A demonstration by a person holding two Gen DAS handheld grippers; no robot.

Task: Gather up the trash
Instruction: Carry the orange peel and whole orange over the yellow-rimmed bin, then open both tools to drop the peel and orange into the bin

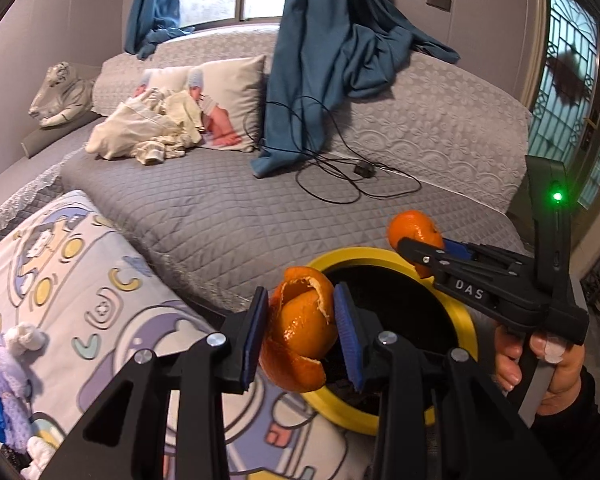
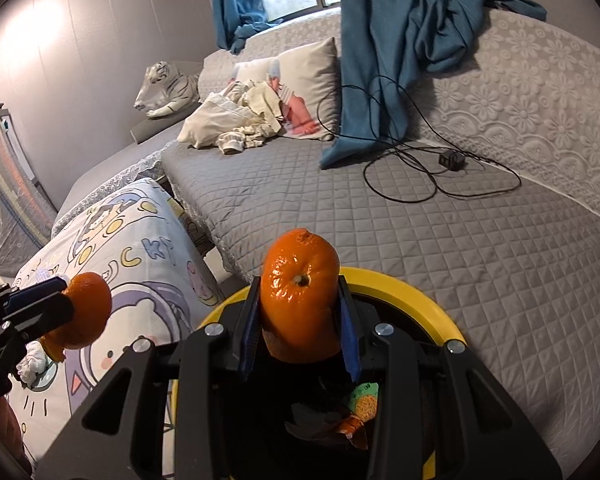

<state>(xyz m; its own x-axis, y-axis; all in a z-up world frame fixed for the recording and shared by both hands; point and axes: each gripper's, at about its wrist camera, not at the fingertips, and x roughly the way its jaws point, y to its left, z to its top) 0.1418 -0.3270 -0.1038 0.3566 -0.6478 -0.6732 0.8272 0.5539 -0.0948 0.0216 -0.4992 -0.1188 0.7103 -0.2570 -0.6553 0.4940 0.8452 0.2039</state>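
Note:
My left gripper (image 1: 302, 326) is shut on a curled piece of orange peel (image 1: 300, 332), held over the near rim of a yellow-rimmed bin (image 1: 466, 320) with a black liner. My right gripper (image 2: 300, 320) is shut on a second orange peel (image 2: 300, 296), a domed piece with its stem scar facing me, above the same bin (image 2: 420, 292). In the left wrist view the right gripper (image 1: 416, 254) and its peel (image 1: 414, 230) hang over the bin's far rim. The left gripper (image 2: 66, 304) and its peel (image 2: 86, 310) show at the left of the right wrist view. Some wrappers (image 2: 360, 404) lie inside the bin.
A grey quilted sofa (image 1: 220, 208) stands behind the bin, with a black cable and charger (image 1: 364, 170), a blue curtain (image 1: 320, 80), pillows and cream clothes (image 1: 148, 128). A cartoon-print cushion (image 1: 80, 300) lies left of the bin. A hand (image 1: 556, 364) grips the right tool.

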